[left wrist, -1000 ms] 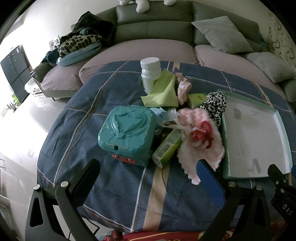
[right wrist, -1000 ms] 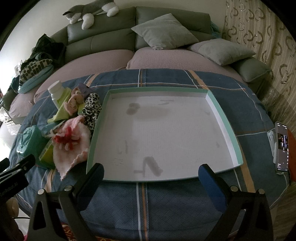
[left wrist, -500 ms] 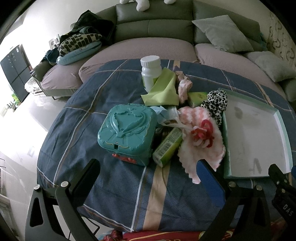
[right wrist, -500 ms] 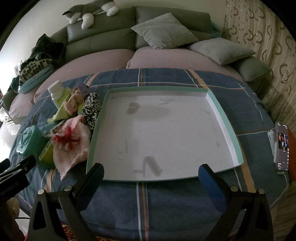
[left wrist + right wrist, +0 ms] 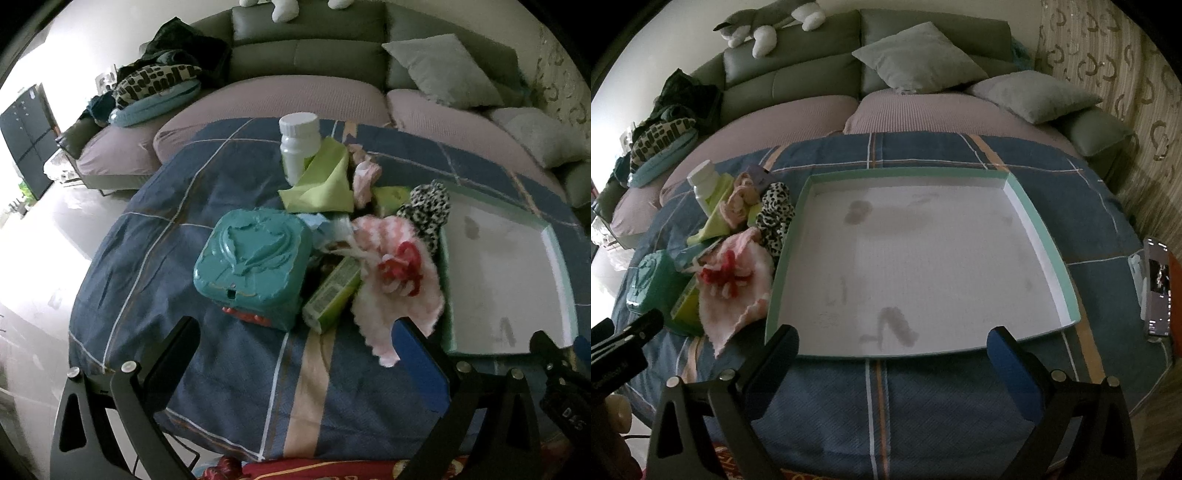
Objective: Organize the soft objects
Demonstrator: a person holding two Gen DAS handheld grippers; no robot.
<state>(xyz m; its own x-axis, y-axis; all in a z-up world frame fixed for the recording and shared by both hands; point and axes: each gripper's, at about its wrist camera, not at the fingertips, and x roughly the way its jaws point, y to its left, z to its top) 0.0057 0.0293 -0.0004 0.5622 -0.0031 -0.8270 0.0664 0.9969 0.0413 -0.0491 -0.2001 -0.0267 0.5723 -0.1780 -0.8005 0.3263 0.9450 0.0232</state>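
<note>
— Ahead and right of my left hand-held gripper (image 5: 295, 354) lies the pink cloth (image 5: 397, 284), beside the tray (image 5: 554, 243).
— Which hand is nearer?
— Left, I reckon. Both it and my right hand-held gripper (image 5: 892, 354) gape wide, holding nothing.

The big tray (image 5: 1049, 251) has lots of room inside. At nine o'clock of it, a pile blocks the way: pink cloth (image 5: 735, 295), spotted cloth (image 5: 775, 218), teal box (image 5: 255, 266).
</note>
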